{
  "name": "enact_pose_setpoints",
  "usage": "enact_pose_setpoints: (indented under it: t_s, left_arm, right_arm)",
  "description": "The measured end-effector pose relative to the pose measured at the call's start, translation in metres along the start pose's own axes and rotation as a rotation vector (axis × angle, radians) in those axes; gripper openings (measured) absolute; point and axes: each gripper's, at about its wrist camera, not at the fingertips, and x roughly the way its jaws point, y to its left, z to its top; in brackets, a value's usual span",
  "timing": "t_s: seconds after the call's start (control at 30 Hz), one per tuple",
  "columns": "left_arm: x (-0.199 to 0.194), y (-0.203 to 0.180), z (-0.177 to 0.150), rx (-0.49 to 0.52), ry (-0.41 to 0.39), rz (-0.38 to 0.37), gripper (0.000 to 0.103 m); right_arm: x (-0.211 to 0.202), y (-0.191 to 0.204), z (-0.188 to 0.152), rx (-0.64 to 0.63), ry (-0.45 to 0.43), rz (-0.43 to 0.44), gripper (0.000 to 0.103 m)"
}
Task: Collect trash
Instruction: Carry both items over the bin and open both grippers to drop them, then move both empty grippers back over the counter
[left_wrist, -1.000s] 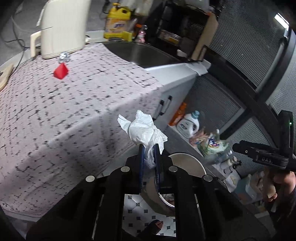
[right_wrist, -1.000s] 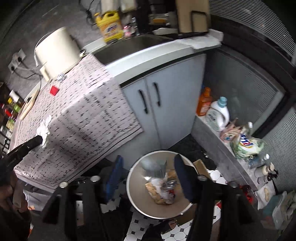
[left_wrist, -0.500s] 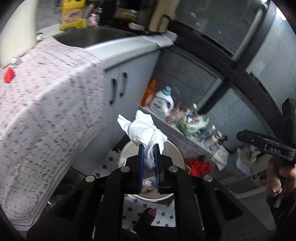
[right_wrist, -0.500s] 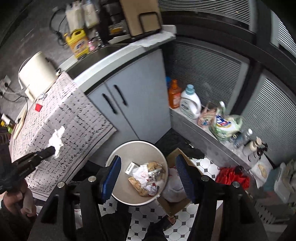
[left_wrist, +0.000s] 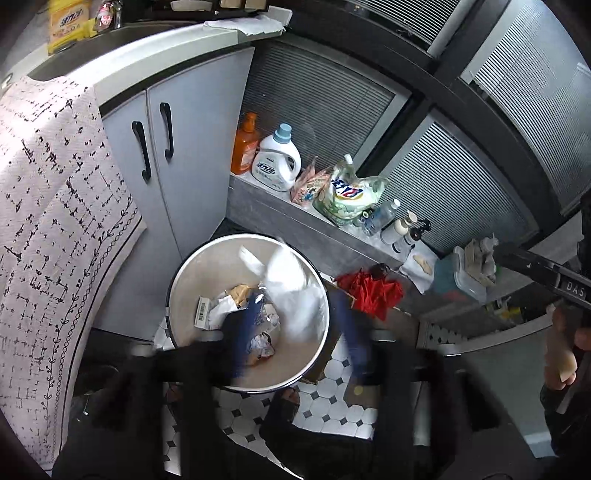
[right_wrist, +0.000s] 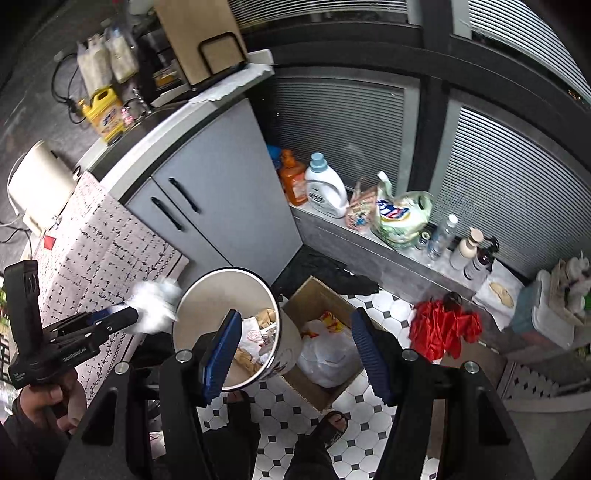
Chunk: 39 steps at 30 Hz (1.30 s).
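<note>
A round metal trash bin (left_wrist: 177, 291) stands on the tiled floor with crumpled paper and wrappers inside; it also shows in the right wrist view (right_wrist: 184, 306). My left gripper (left_wrist: 299, 328) hangs over the bin with its blue fingers spread wide and blurred. A white crumpled tissue (left_wrist: 295, 288) is loose between them, over the bin's opening. In the right wrist view the tissue (right_wrist: 155, 302) is a blur at the left gripper's tip, beside the bin's rim. My right gripper (right_wrist: 295, 350) is open and empty above the bin and a cardboard box (right_wrist: 314, 291).
A grey cabinet (left_wrist: 184, 147) with black handles and a cloth-covered counter (left_wrist: 48, 206) lie to the left. Detergent bottles (left_wrist: 275, 158) and bags line a low ledge. A red cloth (left_wrist: 369, 291) lies on the floor. The box holds a white plastic bag (right_wrist: 328, 358).
My left gripper swung from the counter to above the bin and opened its fingers, letting go of the tissue. My right gripper shifted right, bringing the cardboard box into view.
</note>
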Motion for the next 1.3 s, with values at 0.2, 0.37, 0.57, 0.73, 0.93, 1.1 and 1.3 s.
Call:
enact_pose_setpoints:
  t_s: [0.2, 0.37, 0.57, 0.73, 0.93, 1.1, 1.3]
  left_arm:
    - [-0.007, 0.007, 0.006, -0.005, -0.012, 0.019, 0.075]
    - [-0.025, 0.023, 0.011, -0.028, -0.041, 0.057, 0.082]
    - [-0.056, 0.054, 0.017, -0.078, -0.09, 0.115, 0.086]
    - [-0.083, 0.081, 0.02, -0.122, -0.137, 0.161, 0.088]
    - [-0.122, 0.12, 0.025, -0.158, -0.201, 0.211, 0.09]
    - [-0.146, 0.161, 0.029, -0.193, -0.232, 0.249, 0.09]
    - [-0.173, 0.215, 0.037, -0.227, -0.281, 0.309, 0.09]
  right_arm:
    - [0.004, 0.003, 0.001, -0.006, 0.008, 0.012, 0.061]
    - [0.011, 0.021, 0.008, -0.027, 0.009, 0.043, 0.064]
    - [0.017, 0.054, 0.022, -0.077, 0.003, 0.09, 0.07]
    - [0.02, 0.09, 0.037, -0.116, -0.013, 0.132, 0.076]
    - [0.023, 0.141, 0.054, -0.155, -0.04, 0.171, 0.084]
    - [0.024, 0.182, 0.066, -0.17, -0.076, 0.183, 0.093]
    - [0.032, 0.229, 0.076, -0.177, -0.095, 0.185, 0.095]
